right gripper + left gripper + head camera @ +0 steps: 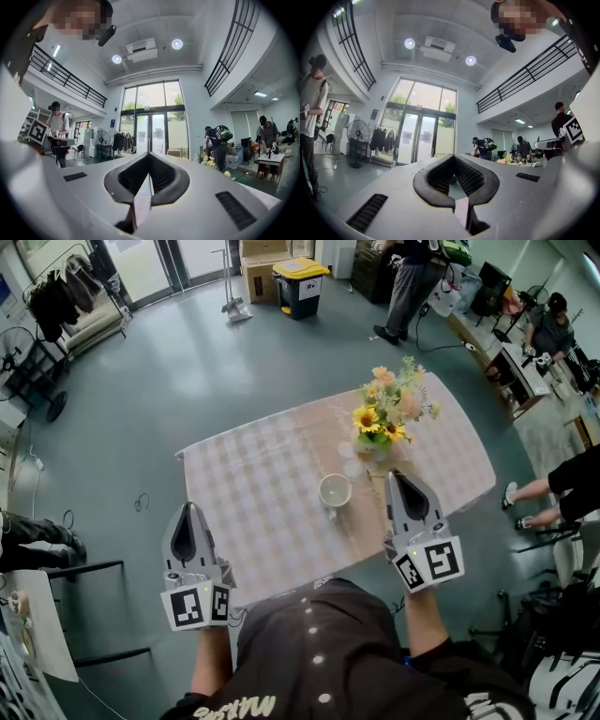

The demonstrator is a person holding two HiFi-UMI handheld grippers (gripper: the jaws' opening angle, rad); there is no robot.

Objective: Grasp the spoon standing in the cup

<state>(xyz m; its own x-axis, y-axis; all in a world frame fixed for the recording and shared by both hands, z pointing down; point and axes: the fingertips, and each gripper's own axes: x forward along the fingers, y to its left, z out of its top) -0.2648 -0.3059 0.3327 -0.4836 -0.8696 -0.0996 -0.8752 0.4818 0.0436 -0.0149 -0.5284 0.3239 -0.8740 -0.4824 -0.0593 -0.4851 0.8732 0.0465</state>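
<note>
A white cup (335,490) stands on the checked tablecloth (272,484) near the table's front edge, in the head view only. I cannot make out a spoon in it. My right gripper (398,476) hovers just right of the cup, in front of the flower vase (382,427), with its jaws together and nothing between them. My left gripper (187,508) is off the table's front left corner, jaws also together and empty. Both gripper views look out across the hall over shut tips: left gripper (453,157), right gripper (149,153). Neither shows the cup.
A bin with a yellow lid (300,282) and cardboard boxes (258,268) stand far behind the table. People stand at desks (511,367) at the back right. A seated person's legs (539,491) are right of the table. A dark chair (94,596) is at my left.
</note>
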